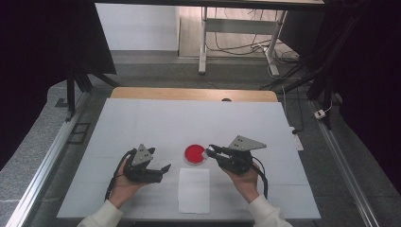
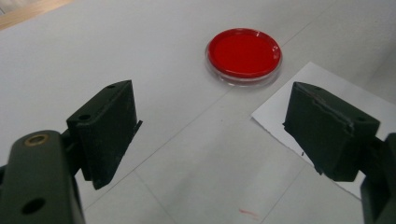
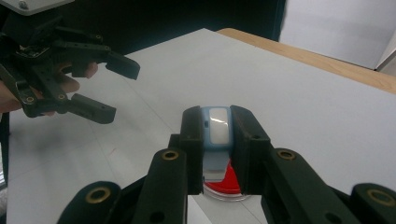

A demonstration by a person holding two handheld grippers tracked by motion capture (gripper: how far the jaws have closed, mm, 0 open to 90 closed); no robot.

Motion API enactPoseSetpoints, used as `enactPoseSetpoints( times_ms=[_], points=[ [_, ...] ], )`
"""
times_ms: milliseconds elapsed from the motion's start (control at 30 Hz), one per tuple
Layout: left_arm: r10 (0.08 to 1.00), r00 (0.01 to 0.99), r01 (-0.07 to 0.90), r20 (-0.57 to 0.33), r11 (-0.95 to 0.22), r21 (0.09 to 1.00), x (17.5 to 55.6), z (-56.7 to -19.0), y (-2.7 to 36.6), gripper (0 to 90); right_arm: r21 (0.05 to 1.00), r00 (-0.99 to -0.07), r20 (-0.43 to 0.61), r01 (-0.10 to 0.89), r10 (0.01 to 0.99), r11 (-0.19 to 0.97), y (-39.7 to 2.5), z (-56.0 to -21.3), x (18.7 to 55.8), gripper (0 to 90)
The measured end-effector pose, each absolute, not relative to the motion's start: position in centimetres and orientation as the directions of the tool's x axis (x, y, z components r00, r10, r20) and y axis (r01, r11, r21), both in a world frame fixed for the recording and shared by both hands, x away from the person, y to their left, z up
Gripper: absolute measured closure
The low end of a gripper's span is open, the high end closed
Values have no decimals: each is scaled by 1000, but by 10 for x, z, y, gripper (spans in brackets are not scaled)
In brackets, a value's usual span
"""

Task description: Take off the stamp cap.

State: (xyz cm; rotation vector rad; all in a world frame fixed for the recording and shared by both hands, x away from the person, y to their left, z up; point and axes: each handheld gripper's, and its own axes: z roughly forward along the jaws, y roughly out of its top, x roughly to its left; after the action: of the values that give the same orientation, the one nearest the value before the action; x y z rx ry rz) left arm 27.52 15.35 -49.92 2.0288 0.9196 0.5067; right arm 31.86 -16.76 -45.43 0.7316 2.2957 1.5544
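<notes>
Two grippers point(image 1: 161, 169) point(image 1: 210, 152), one red dish point(image 1: 195, 154)

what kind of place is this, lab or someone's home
Most likely a lab or recording workspace, not a home: a white-covered table ringed by dark curtains, loose cables on the floor under a desk behind, and a red petri dish between hand-held grippers.

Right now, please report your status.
Right gripper shut on small blue-white device, over red round dish. Left gripper open, empty. Nothing in the way.
</notes>
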Motion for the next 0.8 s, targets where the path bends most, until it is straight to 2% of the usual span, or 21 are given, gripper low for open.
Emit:
enactPoseSetpoints(
  times_ms=[800],
  points=[
    [713,701,390,30,-419,820,286,-494,115,170,921,-830,54,257,555,294,-168,-456,318,751]
  ],
)
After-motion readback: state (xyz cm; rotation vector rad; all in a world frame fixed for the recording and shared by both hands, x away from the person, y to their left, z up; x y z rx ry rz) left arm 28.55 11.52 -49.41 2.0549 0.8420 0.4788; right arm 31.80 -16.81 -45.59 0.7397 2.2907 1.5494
